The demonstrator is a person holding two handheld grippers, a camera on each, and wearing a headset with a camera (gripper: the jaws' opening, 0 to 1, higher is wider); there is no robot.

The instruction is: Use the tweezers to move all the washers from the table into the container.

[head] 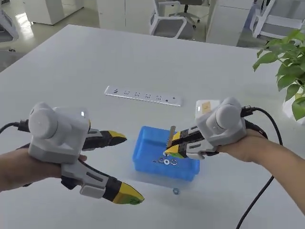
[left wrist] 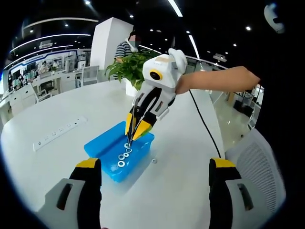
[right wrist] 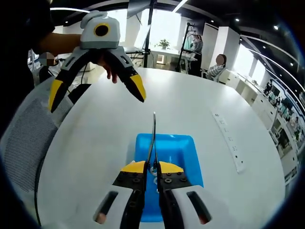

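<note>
Several washers (head: 167, 162) lay in a loose row on the floor of the blue container (head: 145, 168), towards its near wall. One more washer (head: 176, 191) sat on the white counter (head: 71, 71) just outside that wall. The tweezers (right wrist: 153, 138) pointed down into the container, their tips right at the row of washers; whether the tips held one could not be told.

The right hand-held gripper (right wrist: 152, 168) hung over the container's right side with its yellow-tipped jaws pressed together on the tweezers' shaft. The left hand-held gripper (right wrist: 97, 102) hovered above the counter to the container's left, jaws spread wide and holding nothing, apart from the container.

Beyond the container a white power strip (head: 143, 96) lay flat on the counter. A leafy green plant (head: 288, 62) stood at the counter's far right edge, and office chairs (head: 167, 21) stood past the far side.
</note>
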